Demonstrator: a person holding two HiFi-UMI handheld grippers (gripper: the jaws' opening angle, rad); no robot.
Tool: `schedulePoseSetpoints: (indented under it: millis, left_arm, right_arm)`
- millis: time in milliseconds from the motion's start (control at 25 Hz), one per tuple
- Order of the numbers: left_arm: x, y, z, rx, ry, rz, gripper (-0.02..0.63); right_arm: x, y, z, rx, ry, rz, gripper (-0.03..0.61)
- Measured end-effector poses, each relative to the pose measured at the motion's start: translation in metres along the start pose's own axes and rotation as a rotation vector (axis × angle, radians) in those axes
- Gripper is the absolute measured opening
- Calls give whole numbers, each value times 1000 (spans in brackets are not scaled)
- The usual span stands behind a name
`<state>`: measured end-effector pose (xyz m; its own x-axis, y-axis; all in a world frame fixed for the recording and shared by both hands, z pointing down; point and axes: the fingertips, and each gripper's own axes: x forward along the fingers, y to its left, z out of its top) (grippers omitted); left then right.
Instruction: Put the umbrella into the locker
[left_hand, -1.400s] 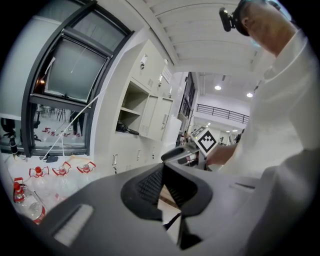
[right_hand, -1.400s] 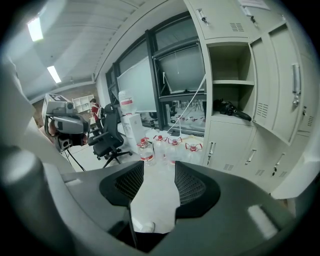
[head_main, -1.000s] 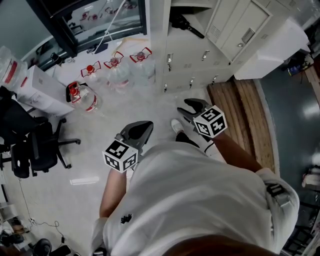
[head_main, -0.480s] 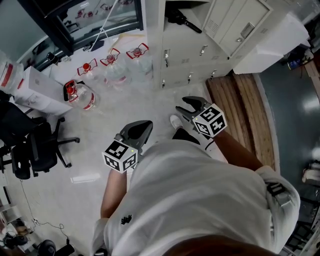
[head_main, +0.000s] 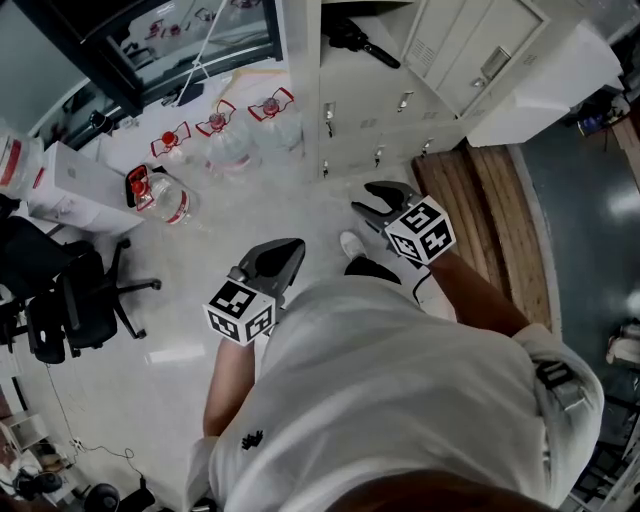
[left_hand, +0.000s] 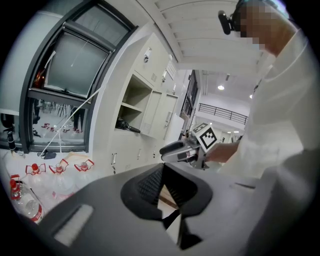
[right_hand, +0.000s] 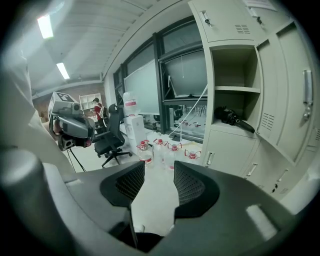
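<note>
A black folded umbrella (head_main: 360, 40) lies on the shelf of an open compartment in the cream locker bank (head_main: 360, 110). It also shows as the umbrella (left_hand: 127, 127) in the left gripper view and as the umbrella (right_hand: 235, 119) in the right gripper view. My left gripper (head_main: 288, 247) hangs over the floor, shut and empty, its pads meeting at the tips (left_hand: 162, 169). My right gripper (head_main: 362, 198) is held closer to the lockers, open, with nothing between its pads (right_hand: 159, 172). Both grippers are well short of the umbrella.
Several large water bottles with red caps (head_main: 215, 125) stand on the floor left of the lockers. A white box (head_main: 70, 185) and a black office chair (head_main: 70, 300) are at the left. An open locker door (head_main: 470, 50) juts out above a wooden platform (head_main: 480, 200).
The right gripper has edged a little toward the lockers. The left gripper stays where it was, and the view has drifted slightly.
</note>
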<state>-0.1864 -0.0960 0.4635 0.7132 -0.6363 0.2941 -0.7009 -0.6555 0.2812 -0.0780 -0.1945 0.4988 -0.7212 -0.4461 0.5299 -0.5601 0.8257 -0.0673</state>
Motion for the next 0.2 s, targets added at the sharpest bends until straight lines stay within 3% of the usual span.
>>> schedulePoseSetpoints:
  millis: [200]
  left_arm:
    - [24,12,11,-3,5,4,54]
  right_arm:
    - [5,-46,18,-26,-6,-32,184]
